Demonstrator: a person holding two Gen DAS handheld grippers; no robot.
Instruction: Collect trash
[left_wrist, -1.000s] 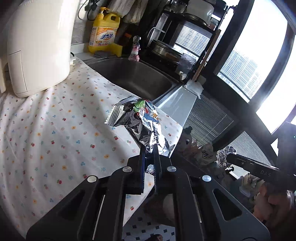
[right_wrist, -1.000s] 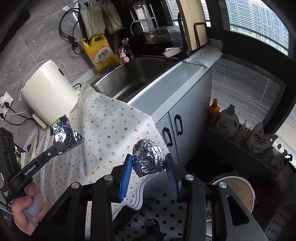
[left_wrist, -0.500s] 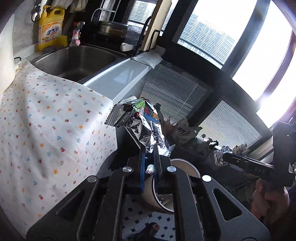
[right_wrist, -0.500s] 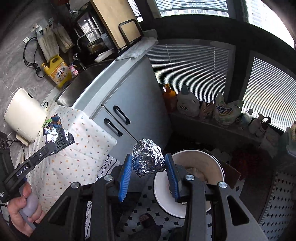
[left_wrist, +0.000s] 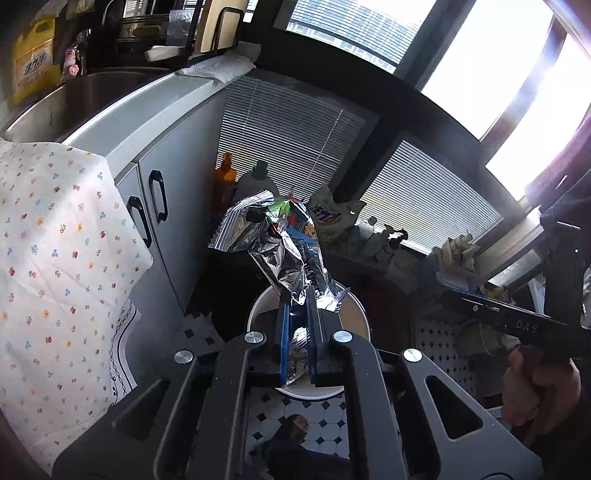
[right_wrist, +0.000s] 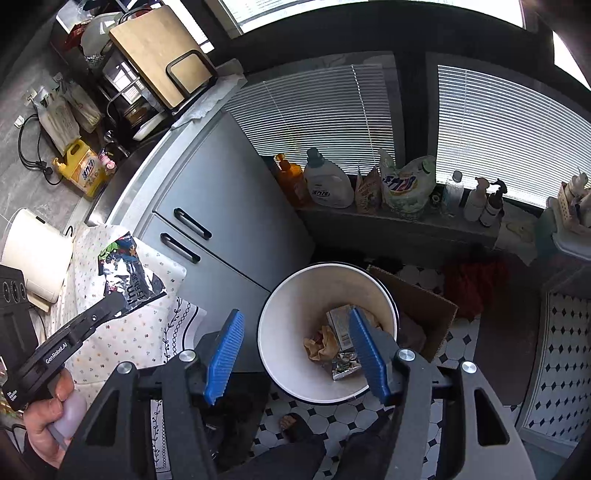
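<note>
Right jaws just opened, empty over bin (right_wrist: 275, 314), left gripper (left_wrist: 296, 295) pinching wrapper (left_wrist: 280, 247)

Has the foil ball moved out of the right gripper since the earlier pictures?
Yes. The right gripper, jaws just opened, now holds nothing above the white bin; the foil ball is no longer between them.

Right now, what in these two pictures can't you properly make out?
- Foil ball: the right tool is open with nothing between its jaws, which have just been opening; a ball cannot be picked out in the bin.
- Bin floor, left view: covered by the left tool and its snack wrapper.
- Wrapper print: too crumpled to read.
- Bottle labels on the ledge: too small.
</note>
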